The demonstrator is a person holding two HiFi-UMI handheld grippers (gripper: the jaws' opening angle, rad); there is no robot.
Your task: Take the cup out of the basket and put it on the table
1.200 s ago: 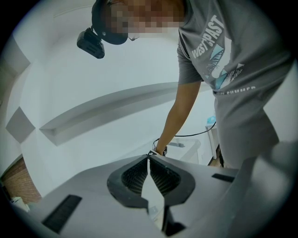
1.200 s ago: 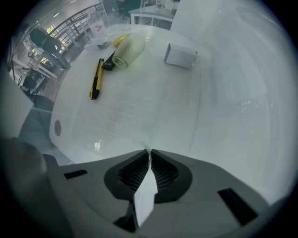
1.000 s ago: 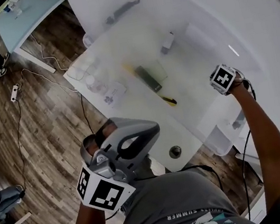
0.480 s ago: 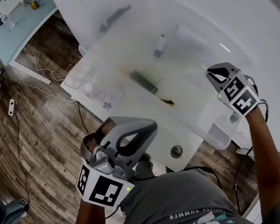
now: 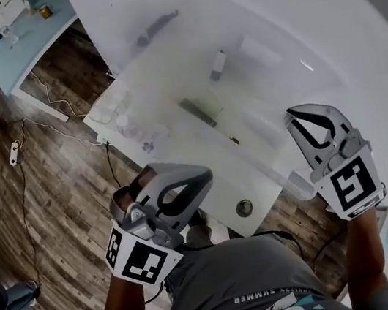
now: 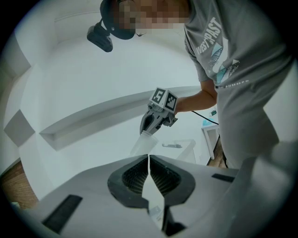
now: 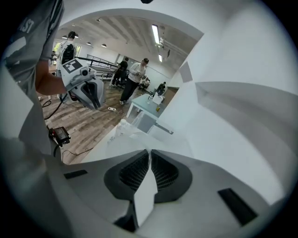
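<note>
1. The right tool [image 6: 149,132] is clamped on the clear cup [image 6: 141,145], which hangs tilted in the air.
2. The white worktop [image 5: 201,153] lies ahead and below.
3. The left tool [image 6: 149,160] is closed, empty and well apart.

Wood-plank floor [image 5: 53,197] fills left side. White power strip [image 5: 13,153] lies on it, thin white cable [image 5: 59,106] running nearby. Light-blue desk [image 5: 38,29] in upper left corner, with white box [image 5: 7,10] and small amber jar [image 5: 44,11] on top. Dark flat bar [image 5: 198,113] near centre. Grey long-handled tool [image 5: 154,27] well above it. Small grey-white block [image 5: 217,65] off to right of both. Dark round disc [image 5: 244,208] low centre. Right gripper view: people [image 7: 138,76] standing far off, ceiling light strips [image 7: 155,33], small black box [image 7: 58,135] with cable on floor.
</note>
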